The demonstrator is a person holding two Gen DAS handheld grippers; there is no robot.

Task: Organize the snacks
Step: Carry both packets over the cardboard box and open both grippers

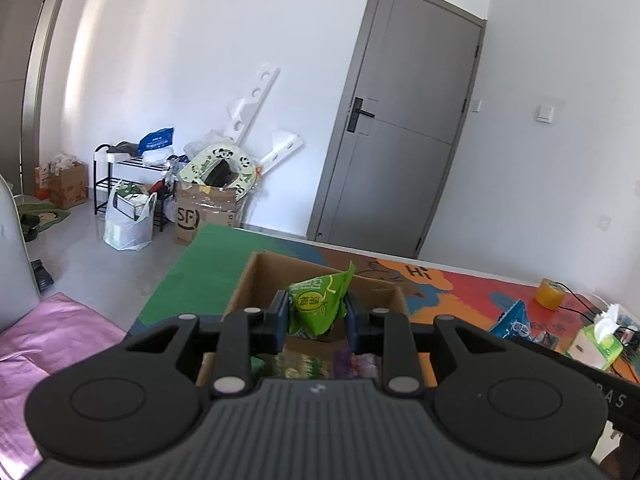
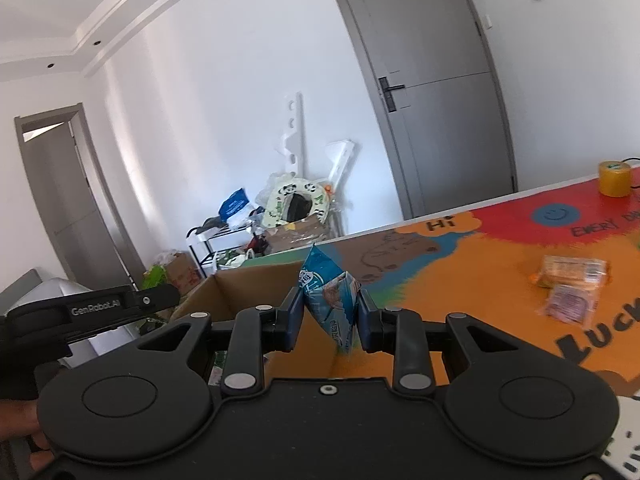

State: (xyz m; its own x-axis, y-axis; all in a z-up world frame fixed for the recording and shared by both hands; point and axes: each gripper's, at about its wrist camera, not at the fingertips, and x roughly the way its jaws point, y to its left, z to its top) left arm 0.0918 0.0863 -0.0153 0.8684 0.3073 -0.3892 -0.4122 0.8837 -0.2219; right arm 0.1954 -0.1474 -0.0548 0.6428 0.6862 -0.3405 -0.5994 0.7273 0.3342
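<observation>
Between the blue pads of my left tongs (image 1: 316,316) sits a green snack packet (image 1: 318,304), pinched at its sides and held over the open cardboard box (image 1: 256,276). Inside the box, under the packet, I see more wrappers, but they are blurred and I cannot tell what they are.

My right tongs (image 2: 330,316) are pinching a blue snack packet (image 2: 332,300), which hangs with one corner up, just beside the right wall of the same box (image 2: 240,292). From the right wrist view the left tool (image 2: 100,308) reaches in from the left side, near the box.

The box stands on the desk (image 2: 460,272), which has a colourful cover: green on the left part, orange and red on the right. Two more snack packs (image 2: 572,284) lie on the orange part, well apart from the box. A yellow tape roll (image 2: 614,178) stands near the far edge, and in the left wrist view a tissue box (image 1: 598,340) is near the right edge.

Behind the desk there is a grey door (image 1: 400,140) in a white wall.
</observation>
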